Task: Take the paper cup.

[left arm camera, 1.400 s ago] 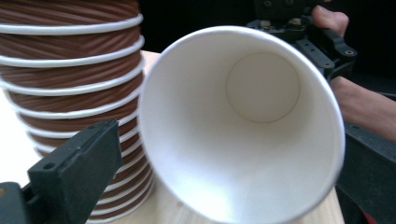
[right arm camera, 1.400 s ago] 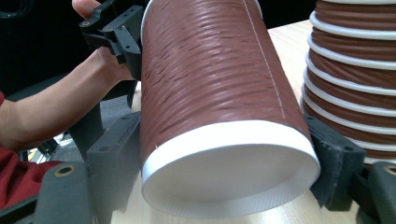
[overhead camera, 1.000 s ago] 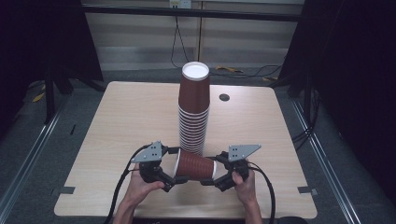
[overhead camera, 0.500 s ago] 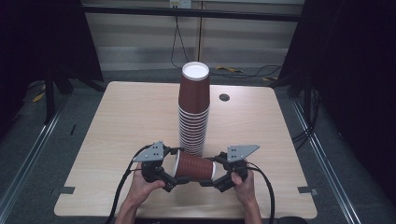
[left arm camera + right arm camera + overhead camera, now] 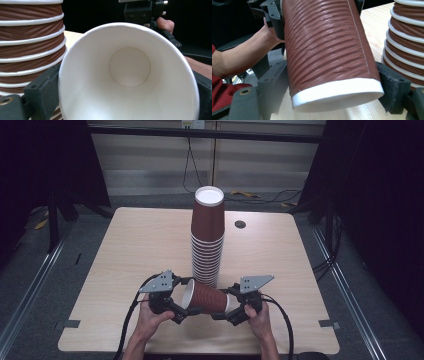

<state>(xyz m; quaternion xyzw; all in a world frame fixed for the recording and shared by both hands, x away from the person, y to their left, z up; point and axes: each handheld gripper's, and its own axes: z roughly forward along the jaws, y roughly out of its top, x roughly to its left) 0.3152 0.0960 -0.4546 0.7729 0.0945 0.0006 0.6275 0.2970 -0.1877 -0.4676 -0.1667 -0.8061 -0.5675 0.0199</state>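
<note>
High view, from left to right: the left hand-held gripper (image 5: 181,310) sits at the near edge of the surface (image 5: 125,250), its jaws set around the wide, open mouth of a brown paper cup (image 5: 207,297). That cup lies on its side, held up between the two tools just in front of the tall stack of cups (image 5: 207,240), which stands upside down near the middle of the surface with its white bottom on top. The right hand-held gripper (image 5: 227,312) meets the cup's narrow base end from the other side. In the left gripper view the white inside of the cup (image 5: 128,72) faces the camera, with a black jaw close against the rim on each side; these jaws have just been closing, the cup's mouth between them, and they look to be gripping it. In the right gripper view the ribbed brown wall and white base rim of the cup (image 5: 329,52) lie between the two jaws; these have just been opening, and whether the pads press on it I cannot tell.
</note>
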